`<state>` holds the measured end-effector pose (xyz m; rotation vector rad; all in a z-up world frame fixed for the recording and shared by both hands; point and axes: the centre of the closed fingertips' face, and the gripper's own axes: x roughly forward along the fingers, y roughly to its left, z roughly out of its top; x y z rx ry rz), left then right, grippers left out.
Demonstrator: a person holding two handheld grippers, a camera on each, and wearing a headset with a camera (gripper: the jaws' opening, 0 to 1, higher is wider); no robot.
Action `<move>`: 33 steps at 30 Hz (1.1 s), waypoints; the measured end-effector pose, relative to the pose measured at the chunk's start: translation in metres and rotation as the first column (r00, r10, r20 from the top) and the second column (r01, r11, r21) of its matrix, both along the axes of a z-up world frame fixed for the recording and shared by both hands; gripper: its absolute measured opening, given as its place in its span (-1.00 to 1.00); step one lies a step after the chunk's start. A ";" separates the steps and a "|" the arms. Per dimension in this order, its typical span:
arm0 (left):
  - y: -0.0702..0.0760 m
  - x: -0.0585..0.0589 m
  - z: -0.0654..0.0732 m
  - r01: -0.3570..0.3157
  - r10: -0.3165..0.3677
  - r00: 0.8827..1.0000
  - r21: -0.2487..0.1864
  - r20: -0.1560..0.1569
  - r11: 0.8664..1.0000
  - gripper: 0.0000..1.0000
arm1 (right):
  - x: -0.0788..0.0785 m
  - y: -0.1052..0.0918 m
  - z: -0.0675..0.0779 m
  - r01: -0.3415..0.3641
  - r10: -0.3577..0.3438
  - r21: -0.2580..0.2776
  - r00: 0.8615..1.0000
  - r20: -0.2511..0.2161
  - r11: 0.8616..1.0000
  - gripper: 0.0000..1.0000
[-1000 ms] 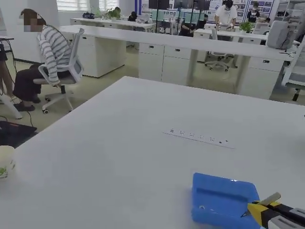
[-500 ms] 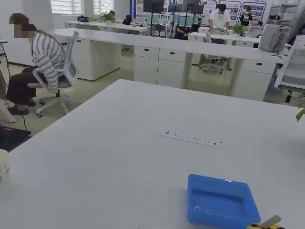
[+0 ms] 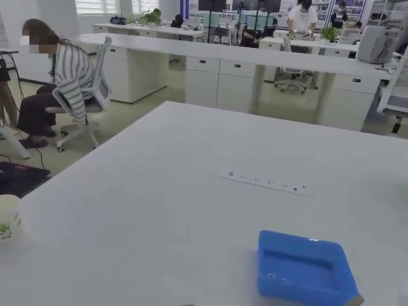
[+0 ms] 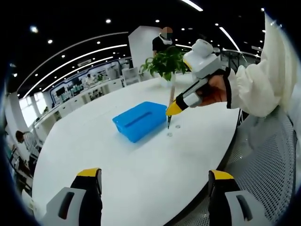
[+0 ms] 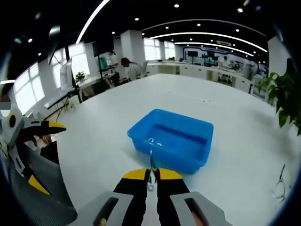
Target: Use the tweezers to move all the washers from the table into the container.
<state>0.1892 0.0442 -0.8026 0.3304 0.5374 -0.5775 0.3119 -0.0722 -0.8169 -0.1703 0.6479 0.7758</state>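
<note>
In the right gripper view, my right gripper [image 5: 151,173] is shut on the thin metal tweezers [image 5: 150,161], whose tips point at the blue container [image 5: 171,136]. Small washers [image 5: 153,141] lie inside the container near its front wall. In the left gripper view, the right gripper [image 4: 175,109] holds the tweezers [image 4: 168,121] upright, tips just above two washers [image 4: 170,134] on the white table, beside the container [image 4: 140,120]. My left gripper [image 4: 155,181] stands open with nothing between its jaws. In the head view, the container [image 3: 305,269] sits at the lower right.
A power strip [image 3: 268,183] is set into the table beyond the container. A paper cup [image 3: 7,217] stands at the left edge. A potted plant [image 4: 164,61] and glasses [image 5: 280,186] are on the table. A person sits in a chair [image 3: 80,95] at the far left.
The right gripper with the tweezers has slipped down out of the head view's lower right corner; only a pale tip remains there. The head camera itself has shifted a little.
</note>
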 end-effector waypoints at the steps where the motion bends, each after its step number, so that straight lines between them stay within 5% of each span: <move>1: 0.000 0.000 0.000 -0.001 0.002 1.000 0.001 -0.001 1.000 0.92 | 0.000 -0.001 -0.002 -0.002 0.002 -0.005 1.000 -0.007 1.000 -0.94; 17: 0.002 -0.002 -0.003 0.008 -0.008 1.000 0.025 -0.016 1.000 0.77 | -0.002 0.001 -0.013 -0.030 0.030 -0.050 0.999 -0.015 0.998 -0.93; 33: 0.000 -0.001 -0.002 0.001 -0.001 1.000 0.005 -0.013 1.000 0.99 | 0.002 0.001 -0.016 -0.032 0.032 -0.058 0.999 -0.004 0.998 -0.93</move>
